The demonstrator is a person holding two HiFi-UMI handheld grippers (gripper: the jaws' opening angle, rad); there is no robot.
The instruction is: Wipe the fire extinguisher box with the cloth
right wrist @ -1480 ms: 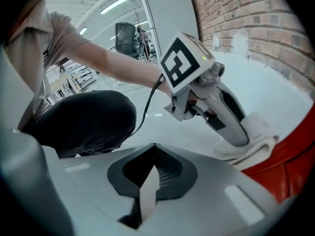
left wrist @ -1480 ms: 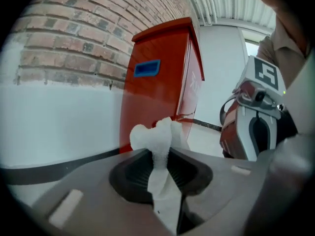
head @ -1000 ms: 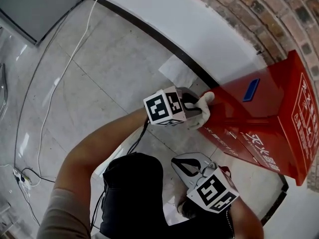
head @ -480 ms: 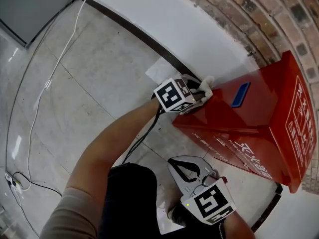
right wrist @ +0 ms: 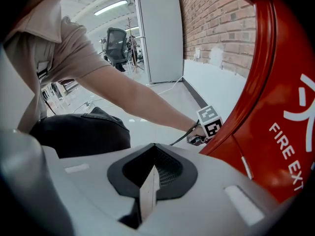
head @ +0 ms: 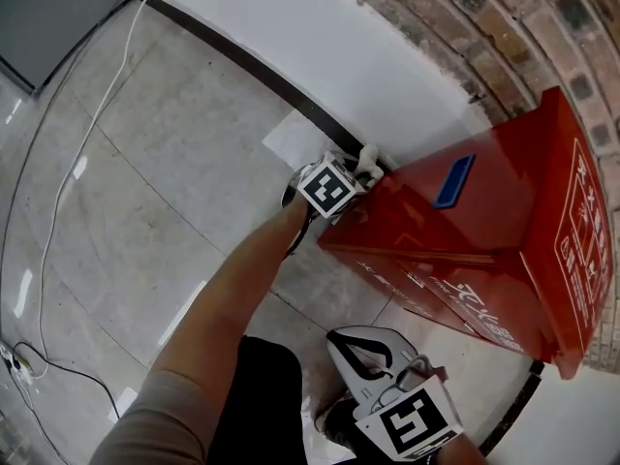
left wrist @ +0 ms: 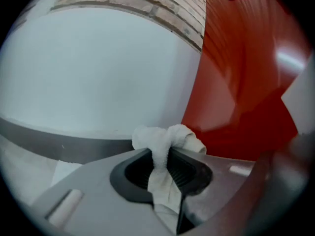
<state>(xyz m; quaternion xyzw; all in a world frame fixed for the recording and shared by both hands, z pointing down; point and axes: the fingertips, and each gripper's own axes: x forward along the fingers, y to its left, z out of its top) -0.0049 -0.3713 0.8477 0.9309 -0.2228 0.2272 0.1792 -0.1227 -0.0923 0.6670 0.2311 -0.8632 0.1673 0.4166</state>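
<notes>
grey tiled floor [head: 145, 163] below a brick wall [head: 504, 17]; the red fire extinguisher box [head: 484, 250] stands against the wall. left gripper [head: 360, 170] clamps the white cloth [left wrist: 165, 141] at the box's far edge (contact unclear). right gripper [head: 373, 352], jaws together and empty, sits near the box's front.

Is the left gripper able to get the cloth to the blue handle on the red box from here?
Probably yes: the left gripper, shut on the cloth, sits at the edge of the red box, and nothing stands between it and the blue handle.
</notes>
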